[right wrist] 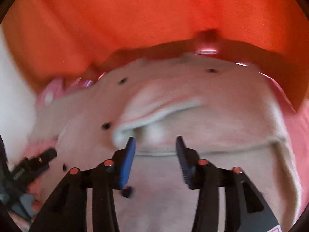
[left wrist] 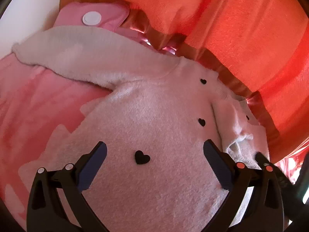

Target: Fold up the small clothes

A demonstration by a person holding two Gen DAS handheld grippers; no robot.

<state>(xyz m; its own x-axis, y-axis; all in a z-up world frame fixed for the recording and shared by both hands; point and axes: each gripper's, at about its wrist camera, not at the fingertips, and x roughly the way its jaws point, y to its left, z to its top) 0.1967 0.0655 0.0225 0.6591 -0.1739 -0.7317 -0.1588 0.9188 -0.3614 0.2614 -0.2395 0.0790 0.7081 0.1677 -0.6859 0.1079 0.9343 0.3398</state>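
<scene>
A small fluffy pale-pink sweater (left wrist: 154, 112) with black hearts lies flat, one sleeve (left wrist: 63, 58) stretched to the left. My left gripper (left wrist: 154, 154) is open and empty just above its body, a black heart between the fingers. In the blurred right wrist view the same sweater (right wrist: 193, 104) shows a folded ridge of cloth. My right gripper (right wrist: 155, 148) is open and empty just in front of that ridge. The tip of the left gripper (right wrist: 44, 154) shows at the lower left there, and the right gripper's tip (left wrist: 262, 158) shows at the lower right of the left wrist view.
A pink blanket (left wrist: 29, 106) with pale patches lies under the sweater. A pink item with a white round button (left wrist: 91, 18) lies beyond the sleeve. Orange cloth (left wrist: 241, 29) rises behind the sweater and fills the top of the right wrist view (right wrist: 154, 15).
</scene>
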